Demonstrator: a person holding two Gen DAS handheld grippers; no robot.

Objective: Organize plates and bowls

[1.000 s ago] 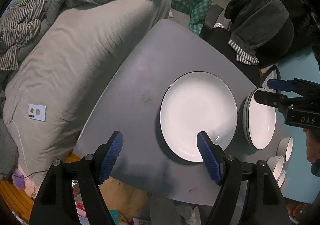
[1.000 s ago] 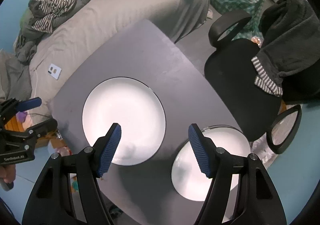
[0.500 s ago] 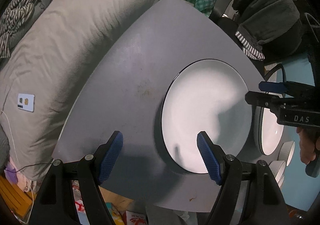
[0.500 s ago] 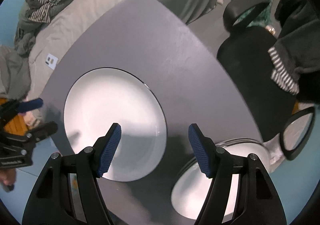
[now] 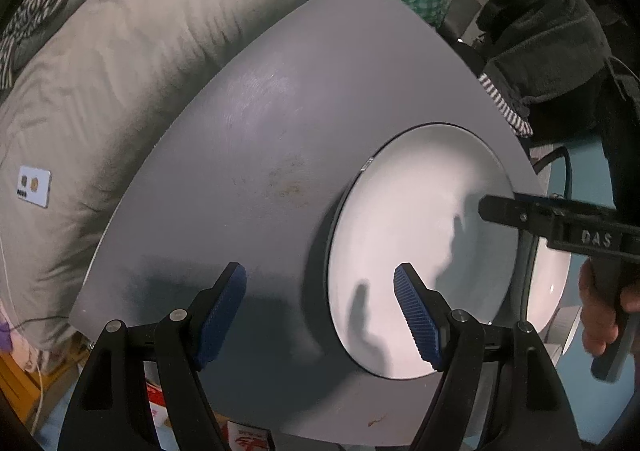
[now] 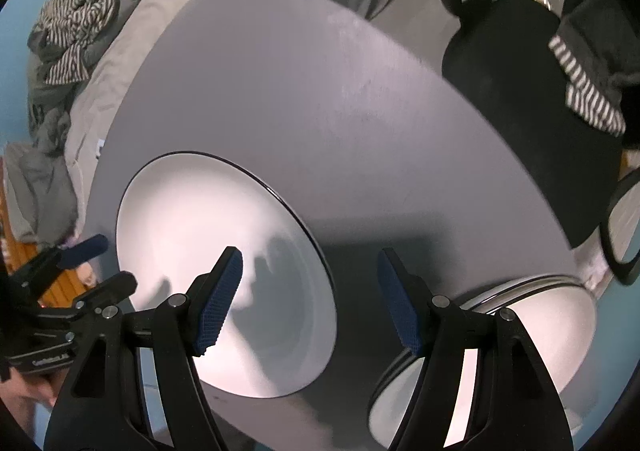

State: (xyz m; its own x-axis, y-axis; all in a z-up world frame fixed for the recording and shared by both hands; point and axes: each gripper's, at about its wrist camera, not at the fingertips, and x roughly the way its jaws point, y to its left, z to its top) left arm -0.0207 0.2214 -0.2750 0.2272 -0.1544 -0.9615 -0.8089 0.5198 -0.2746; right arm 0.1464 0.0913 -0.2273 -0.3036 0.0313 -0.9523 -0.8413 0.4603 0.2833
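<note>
Plate: white plate (image 5: 420,251) with a dark rim lies flat on the grey table (image 5: 280,123), near the table's front edge
Second stack: more white plates (image 6: 532,315) piled just beside it on the same table, dark rims showing along the stack's edge
Left gripper: left gripper (image 5: 320,315) poised over the plate's left rim, jaws spread wide with nothing between them; one blue pad over the bare table, the other over the white of the plate
Right gripper: right gripper (image 6: 310,299) above the plate's right rim, jaws apart and empty, one pad over the plate, the other over the grey gap between plate and stack
Contact: cannot tell whether any pad touches the plate
Hand: a person's hand (image 5: 600,315) grips the right tool's handle
Beyond the table: grey bedding (image 5: 120,91) on one side, a black chair (image 6: 520,99) draped with dark clothes on the other
</note>
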